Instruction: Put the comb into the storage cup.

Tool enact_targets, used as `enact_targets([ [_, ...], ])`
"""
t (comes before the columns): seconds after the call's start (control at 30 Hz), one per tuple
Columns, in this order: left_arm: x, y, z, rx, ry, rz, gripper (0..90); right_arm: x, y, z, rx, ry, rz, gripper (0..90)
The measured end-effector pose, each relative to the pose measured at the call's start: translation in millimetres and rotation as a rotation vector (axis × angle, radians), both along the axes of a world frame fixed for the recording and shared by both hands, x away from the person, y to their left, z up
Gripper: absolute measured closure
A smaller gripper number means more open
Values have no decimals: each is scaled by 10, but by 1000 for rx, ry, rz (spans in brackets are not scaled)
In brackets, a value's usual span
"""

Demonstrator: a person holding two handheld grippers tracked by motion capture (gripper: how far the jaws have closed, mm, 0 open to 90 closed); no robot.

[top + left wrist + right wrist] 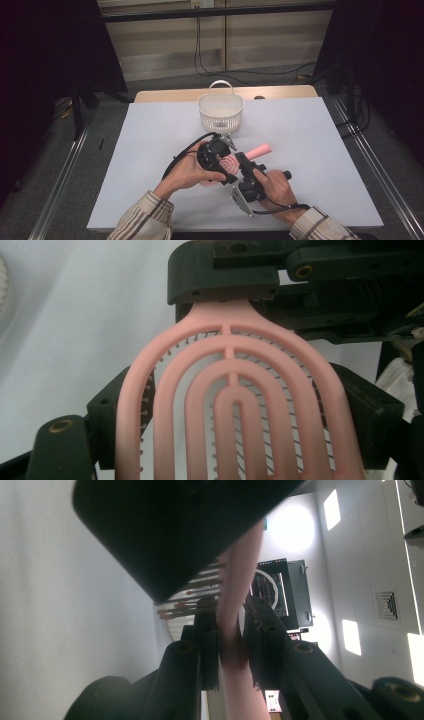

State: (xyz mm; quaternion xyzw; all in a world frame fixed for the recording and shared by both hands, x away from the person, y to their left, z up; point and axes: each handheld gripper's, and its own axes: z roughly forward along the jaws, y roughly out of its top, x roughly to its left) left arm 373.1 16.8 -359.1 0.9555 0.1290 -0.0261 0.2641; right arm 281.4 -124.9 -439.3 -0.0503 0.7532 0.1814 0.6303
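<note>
1. Pink hairbrush [239,161]: held above the white table [320,150], between the two tools and nearer the person than the white basket [220,111]; its handle points away from the right gripper [243,163] toward the far right.
2. Right gripper: clenched on the brush's neck, one pad on each flat face.
3. Left gripper [226,172]: jaws straddle the brush head at its two edges, grasping it.
4. Advice: keep both grips square to the brush; release one tool only once the other carries it firmly.
5. Left gripper view: the brush head's [235,405] arched ribs and fine bristles.
6. Right gripper view: the neck [235,630] edge-on between the pads.
</note>
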Motion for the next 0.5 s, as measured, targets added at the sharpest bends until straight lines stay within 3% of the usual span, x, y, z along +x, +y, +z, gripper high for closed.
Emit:
enact_targets([
  [0.17,-5,3,0,-1,2,2,191,-17,0,-5,-12,-1,1,793],
  [0.27,-8,0,-6,0,2,12,189,-7,8,-2,-62,-12,12,803],
  [0.5,4,3,3,-6,2,7,186,0,-4,4,-73,-22,15,807],
])
